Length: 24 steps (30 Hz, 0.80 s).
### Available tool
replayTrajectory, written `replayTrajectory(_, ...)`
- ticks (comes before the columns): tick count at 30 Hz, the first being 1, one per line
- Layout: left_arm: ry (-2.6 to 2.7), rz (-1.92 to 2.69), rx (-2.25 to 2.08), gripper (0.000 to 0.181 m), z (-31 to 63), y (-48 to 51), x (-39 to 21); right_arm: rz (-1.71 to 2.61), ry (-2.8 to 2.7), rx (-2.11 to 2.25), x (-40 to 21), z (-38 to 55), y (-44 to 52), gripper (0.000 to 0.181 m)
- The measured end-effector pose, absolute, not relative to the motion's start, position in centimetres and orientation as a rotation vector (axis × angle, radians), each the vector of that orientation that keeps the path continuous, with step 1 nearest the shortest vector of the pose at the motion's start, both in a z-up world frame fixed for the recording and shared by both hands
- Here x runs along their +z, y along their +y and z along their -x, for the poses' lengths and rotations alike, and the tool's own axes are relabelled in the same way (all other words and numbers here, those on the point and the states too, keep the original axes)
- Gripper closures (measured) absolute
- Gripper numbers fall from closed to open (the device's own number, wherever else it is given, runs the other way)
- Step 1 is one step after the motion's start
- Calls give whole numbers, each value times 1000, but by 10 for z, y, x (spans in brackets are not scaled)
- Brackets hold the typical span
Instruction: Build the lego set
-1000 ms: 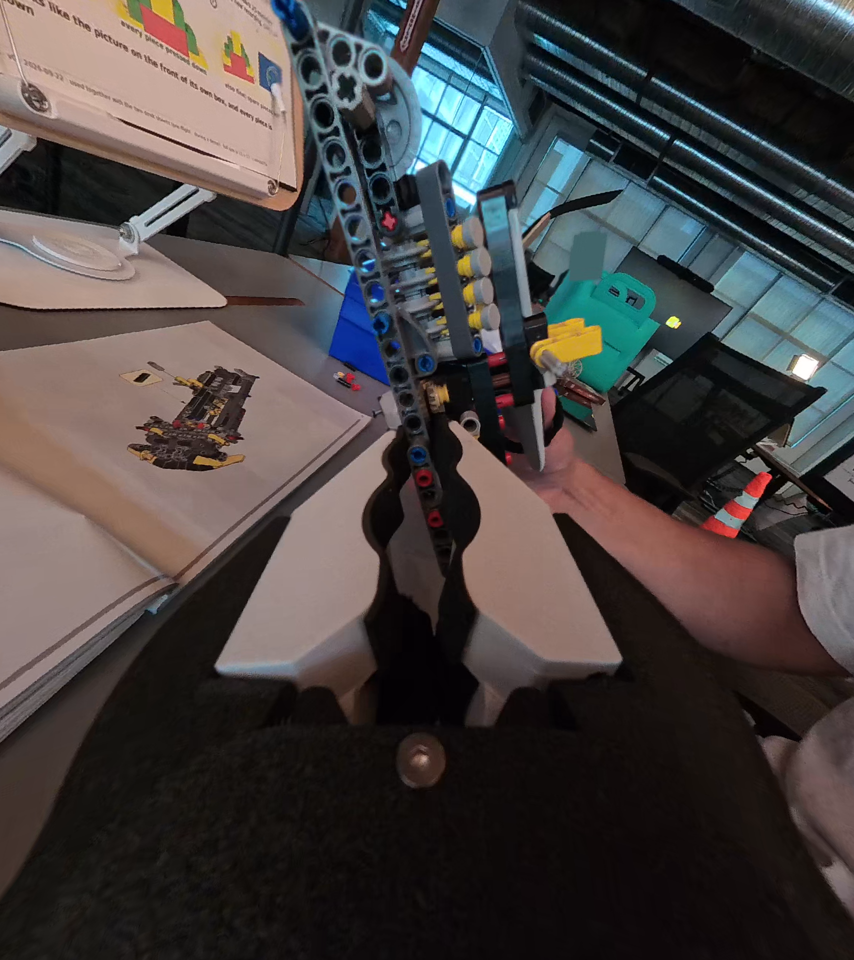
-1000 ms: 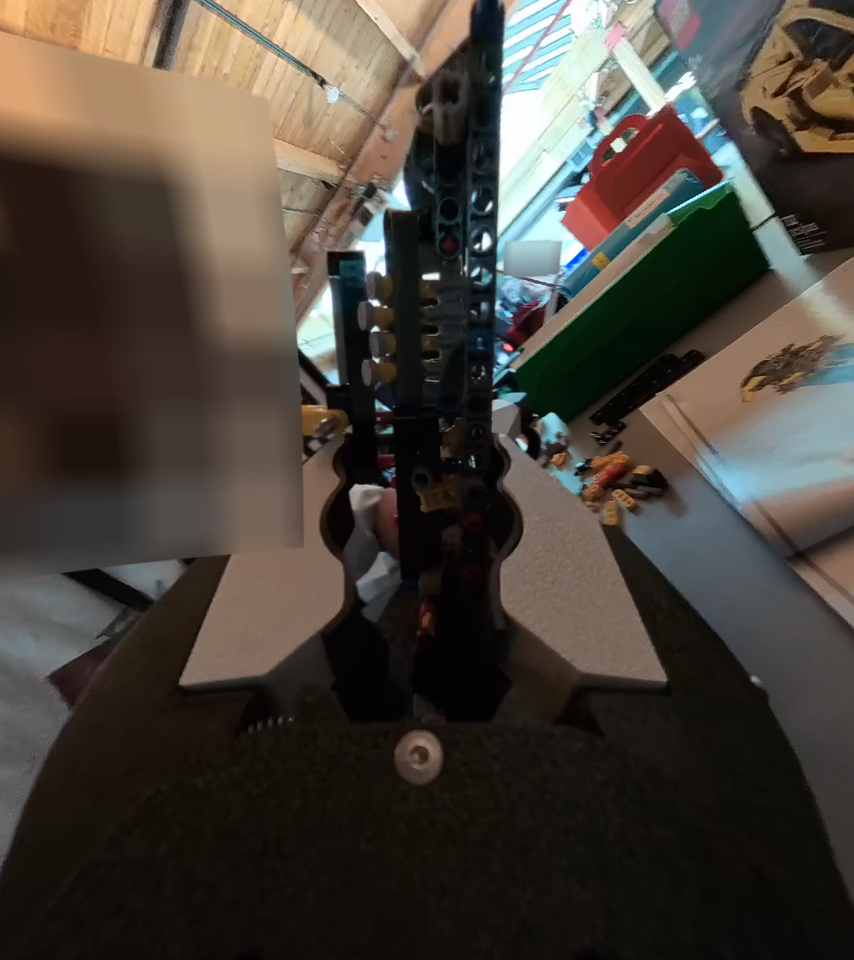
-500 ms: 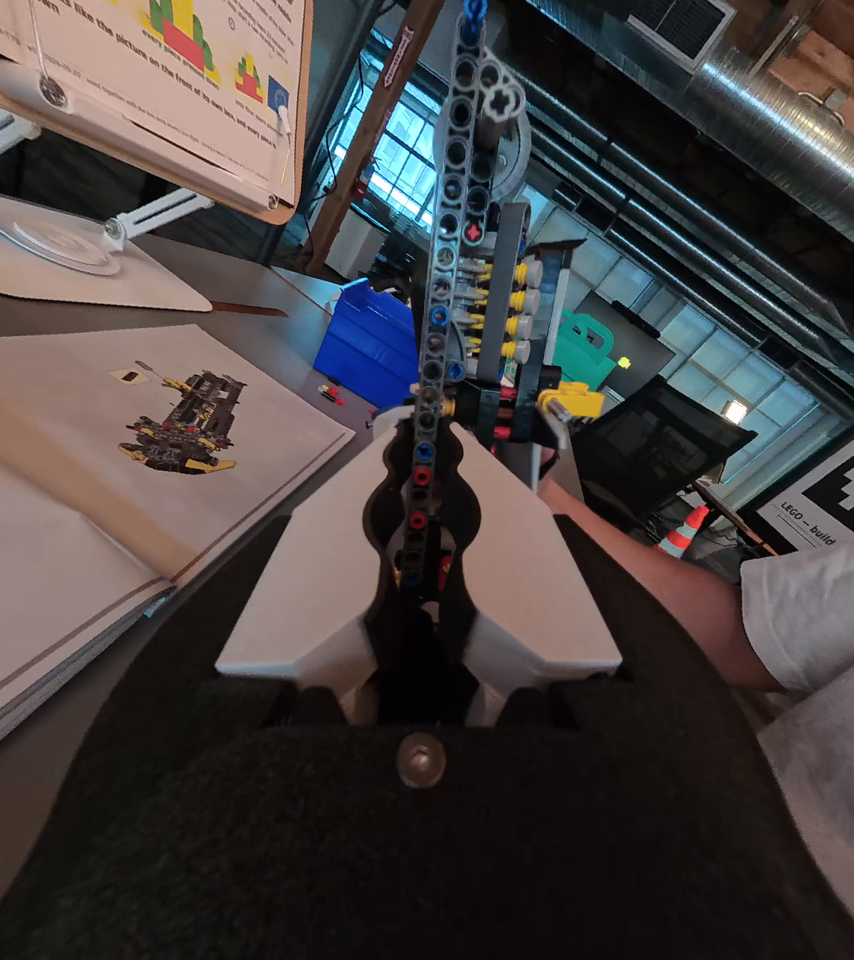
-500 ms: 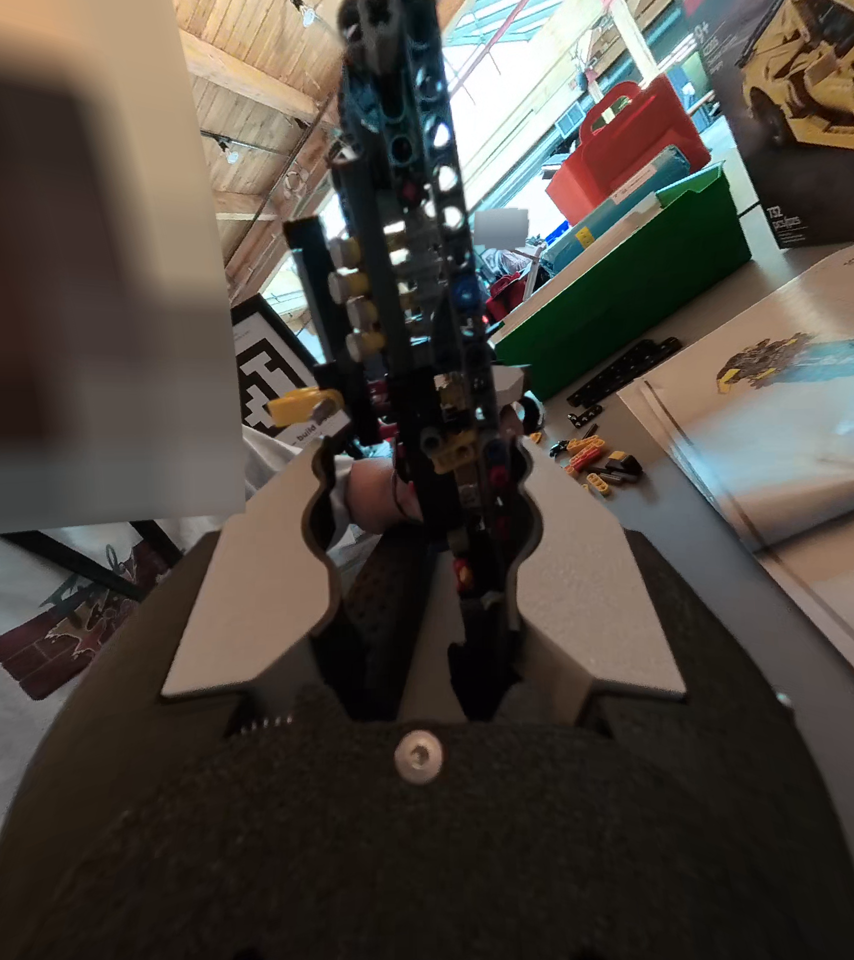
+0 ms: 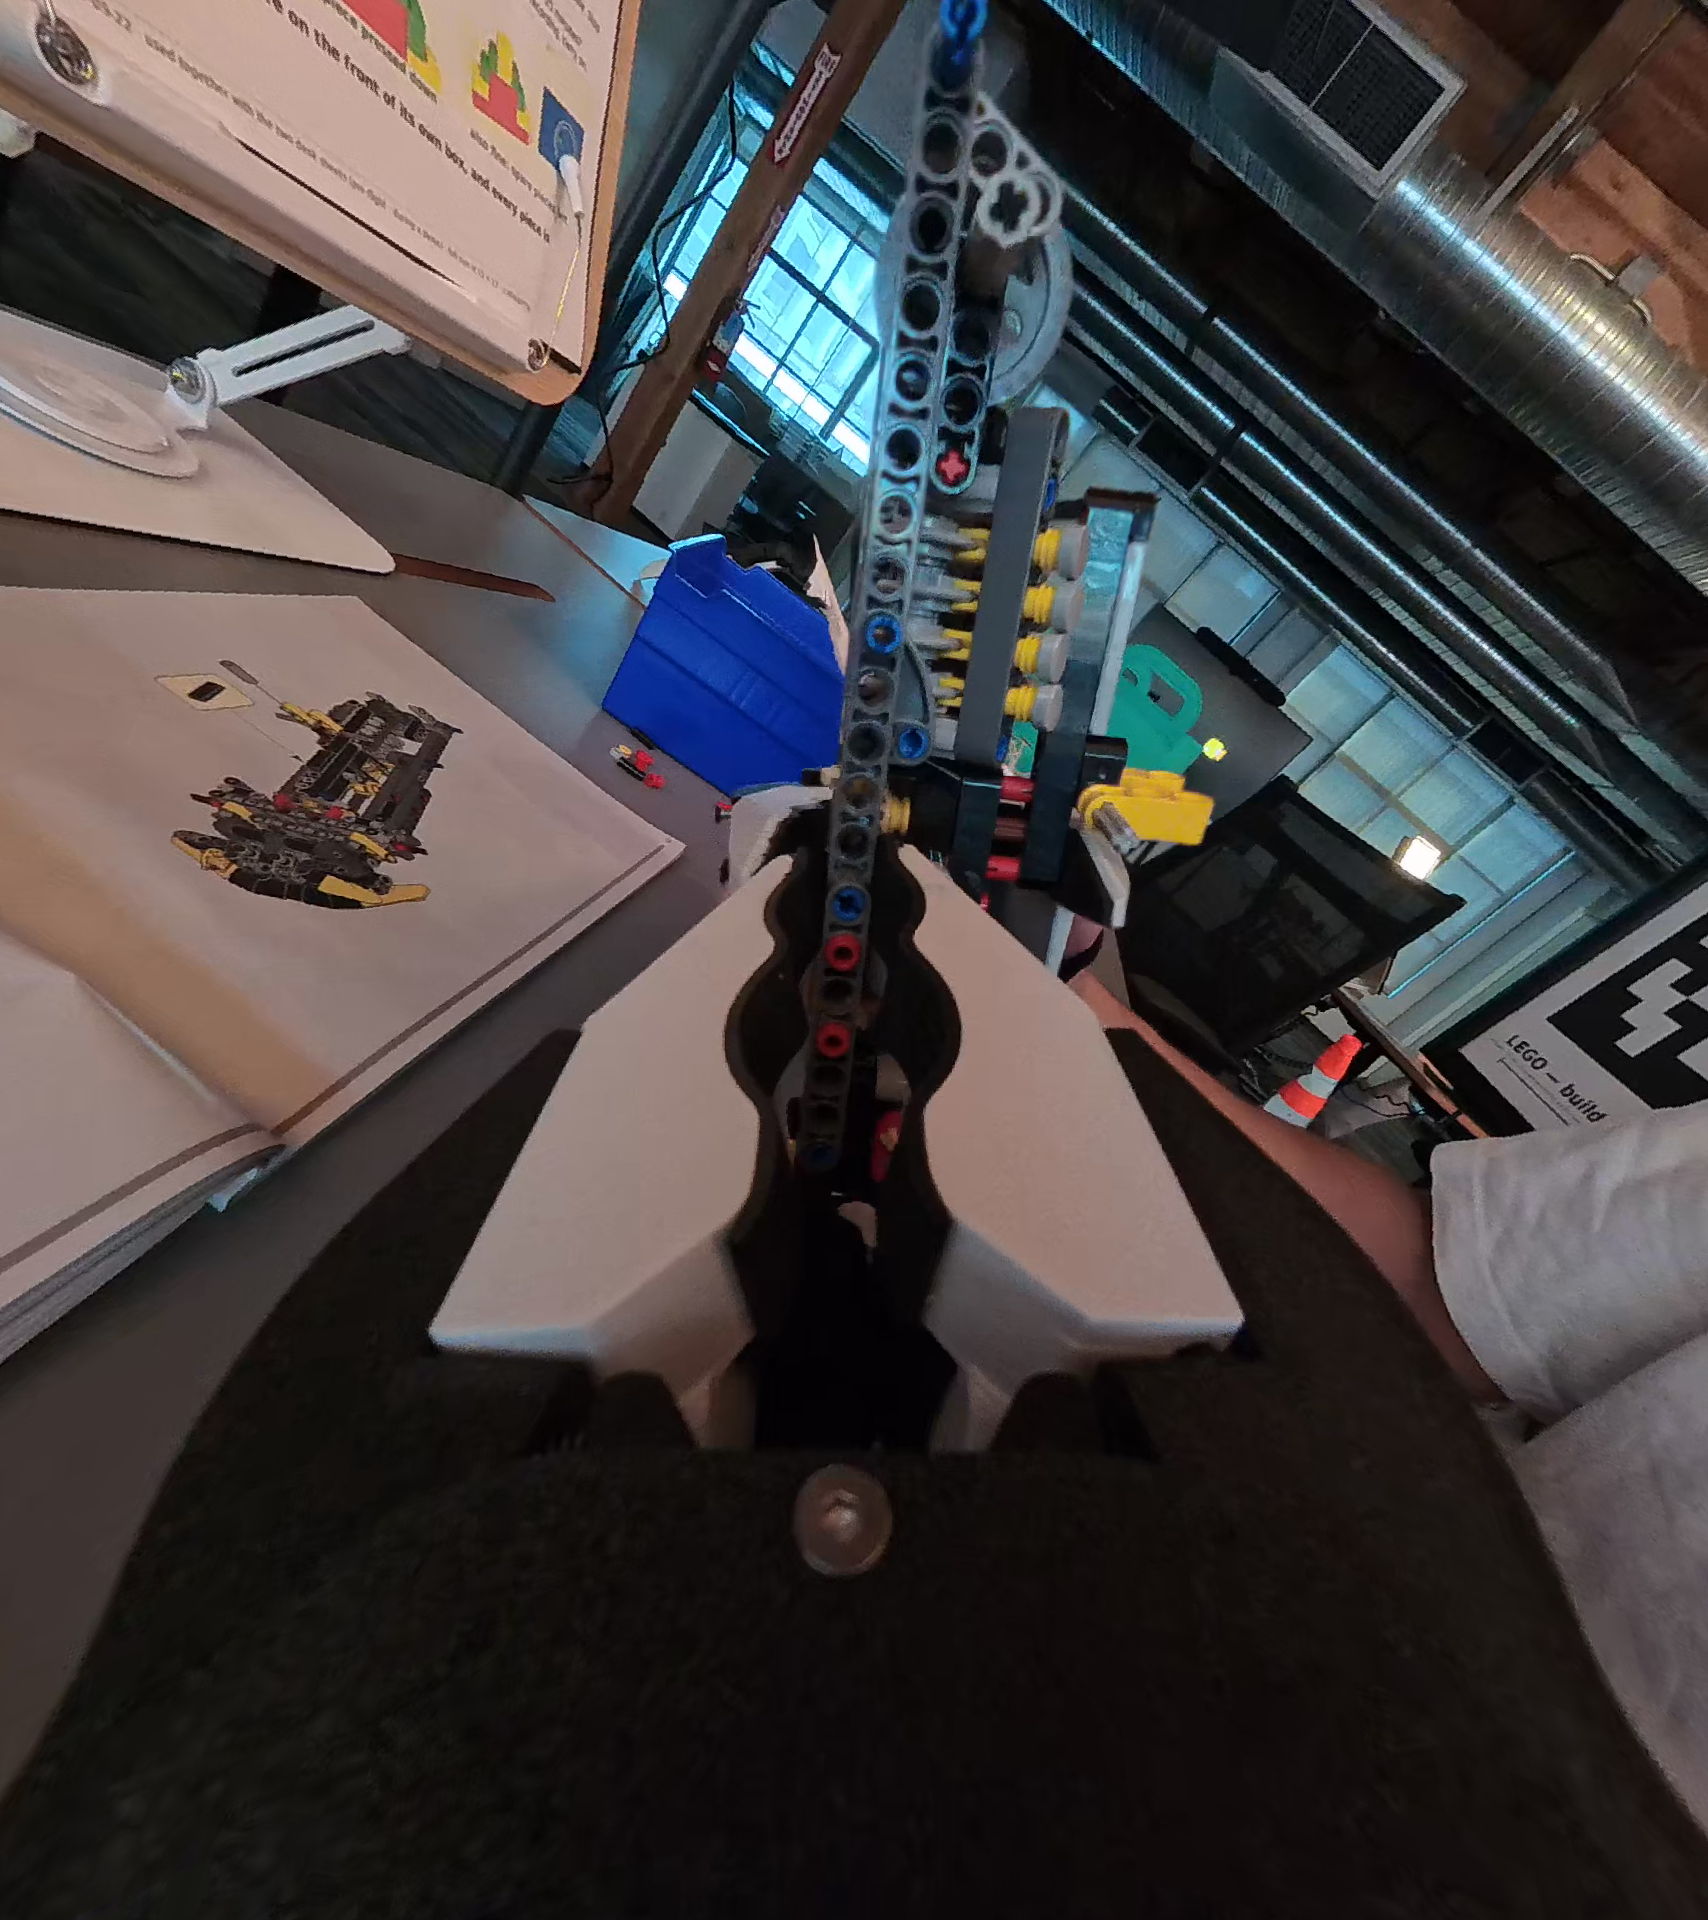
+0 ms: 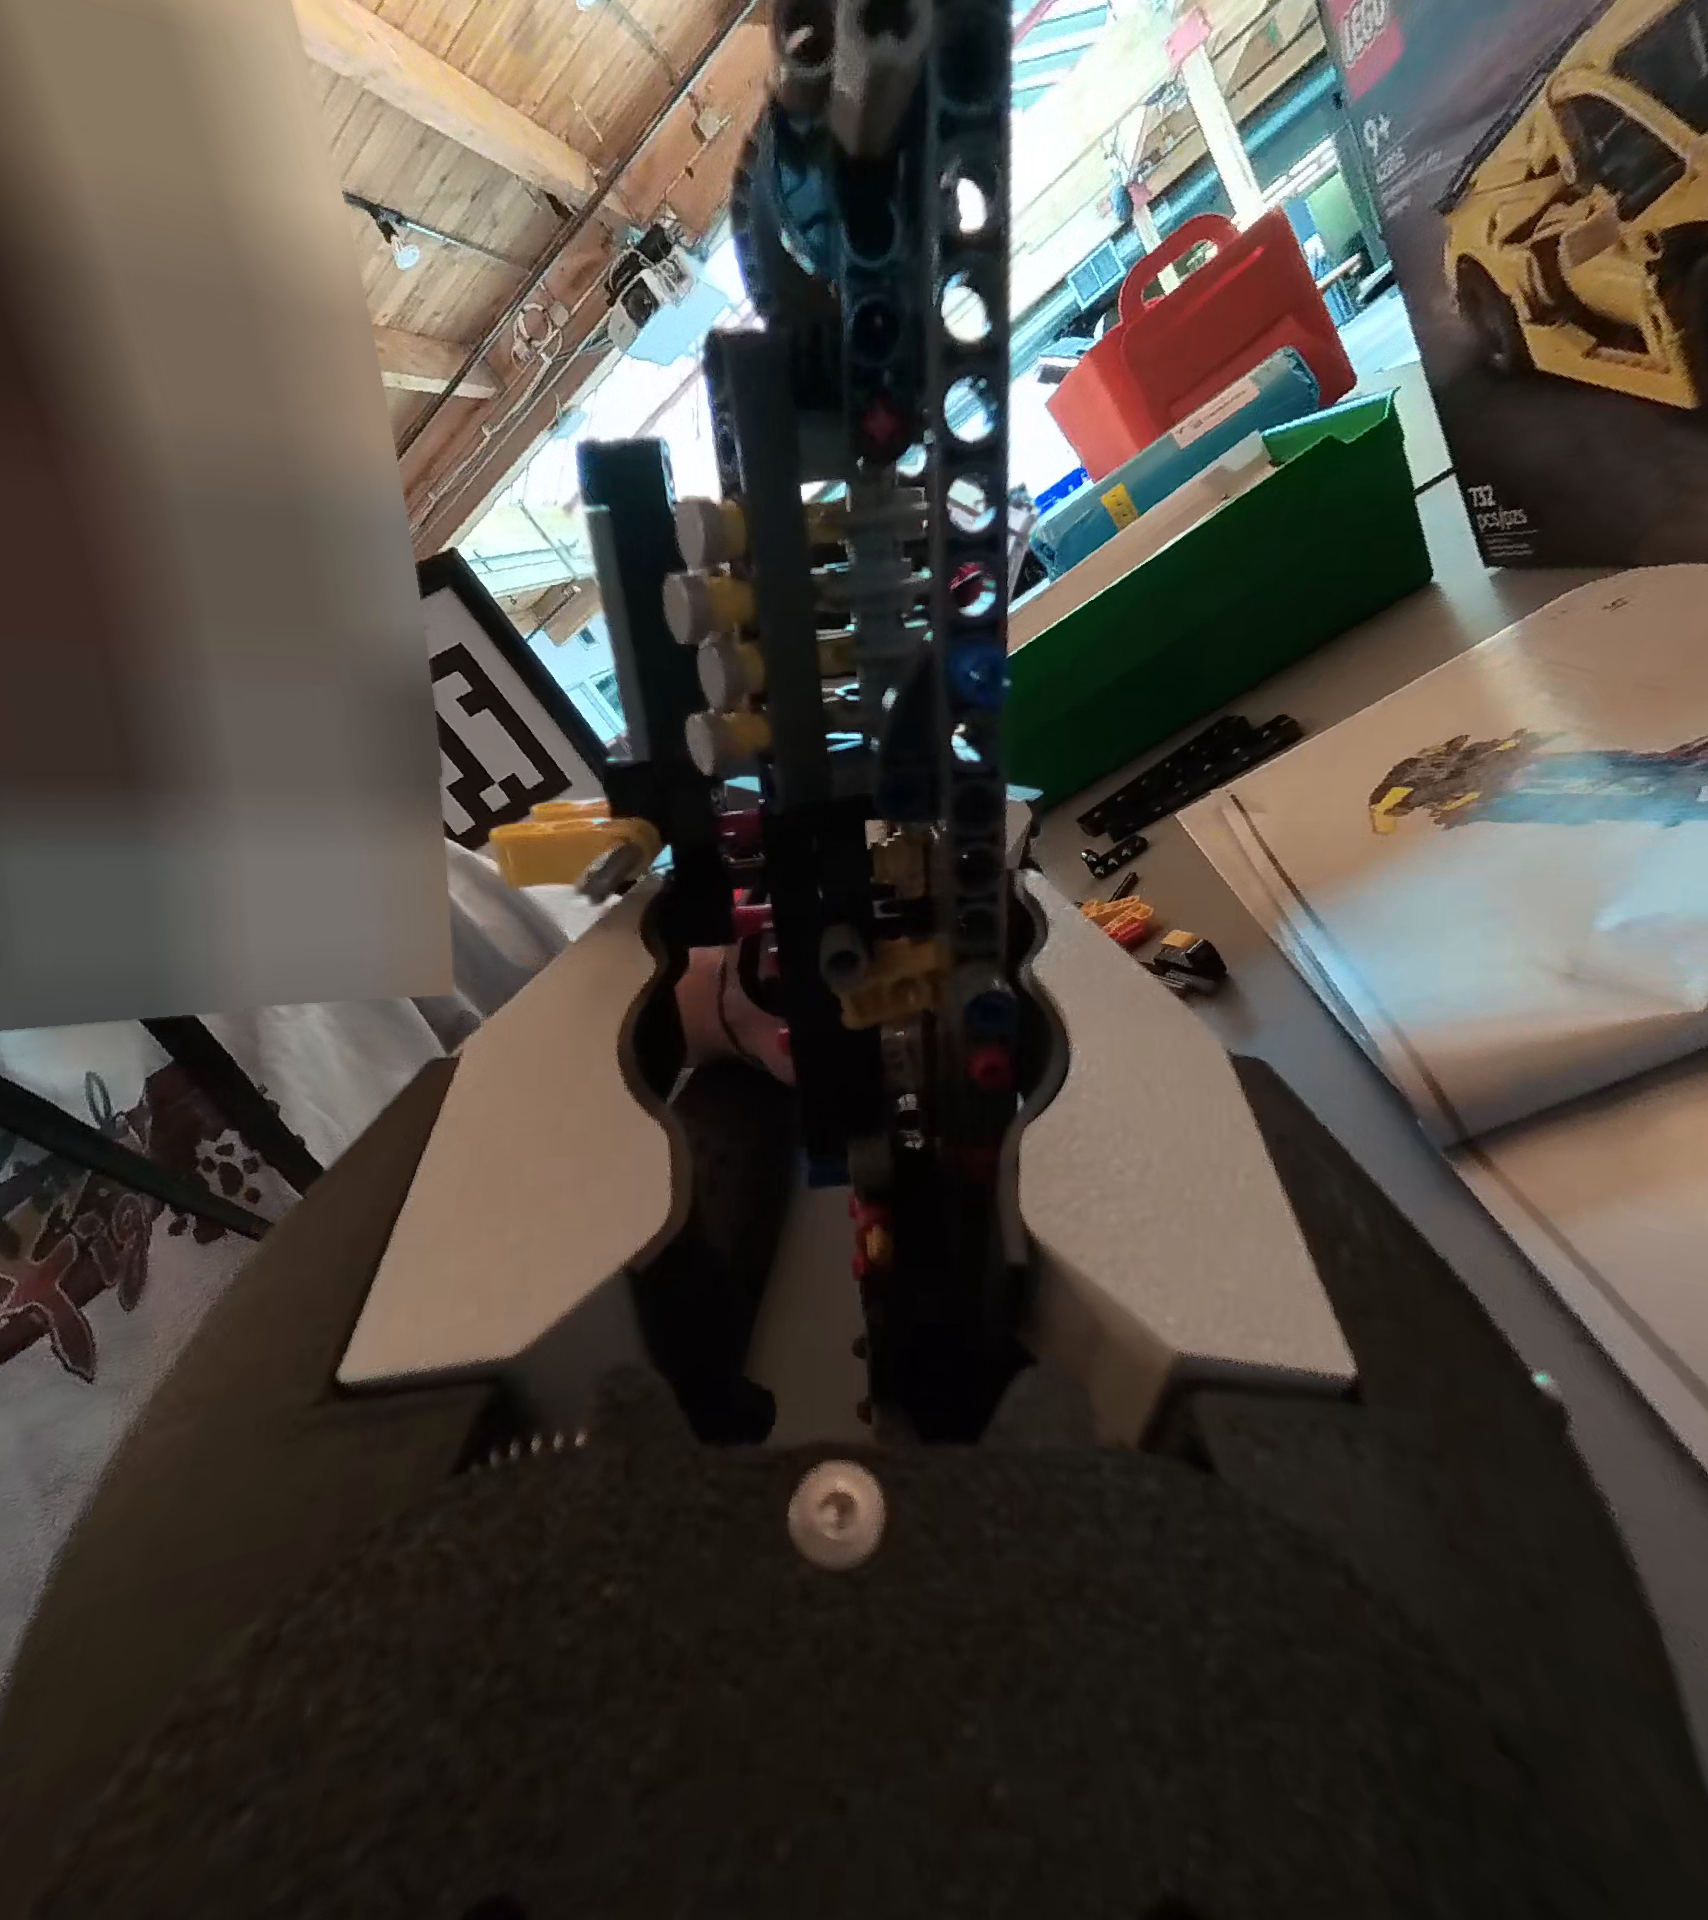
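Grey table [image 5: 19, 1507], open manual [image 5: 206, 831] left of frame; both grippers, left gripper [image 5: 845, 914] and right gripper [image 6: 845, 935], clamp the upright lego assembly [image 5: 933, 582] at centre.

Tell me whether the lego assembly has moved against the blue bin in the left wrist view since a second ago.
Yes. The lego assembly leaned left, top over the board; now it is nearly upright, right of the blue bin.

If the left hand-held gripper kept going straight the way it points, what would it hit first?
The left hand-held gripper is shut on the grey-and-black beam lego assembly, which would lead. Past it, the way looks free up toward the windows; depth is unclear.
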State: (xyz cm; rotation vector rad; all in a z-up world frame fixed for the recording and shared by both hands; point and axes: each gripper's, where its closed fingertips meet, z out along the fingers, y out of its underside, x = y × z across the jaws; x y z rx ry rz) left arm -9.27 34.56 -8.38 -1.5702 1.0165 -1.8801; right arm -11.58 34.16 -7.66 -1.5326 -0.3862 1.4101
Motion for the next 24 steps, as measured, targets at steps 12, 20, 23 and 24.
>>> replayTrajectory(12, 1033, 1556, -1862, 174, 93, 343, -82, 1524, -454, 1315, -77, 117, 339, 127)
replayTrajectory(20, 1107, 1482, -1780, 174, 94, 335, -78, 1493, -466, 1340, -74, 117, 332, 132)
replayTrajectory(23, 1115, 1475, -1761, 174, 94, 335, -78, 1490, -424, 1413, -72, 116, 333, 131)
replayTrajectory(24, 1112, 1474, -1772, 175, 94, 335, -78, 1487, -430, 1407, -71, 116, 333, 131)
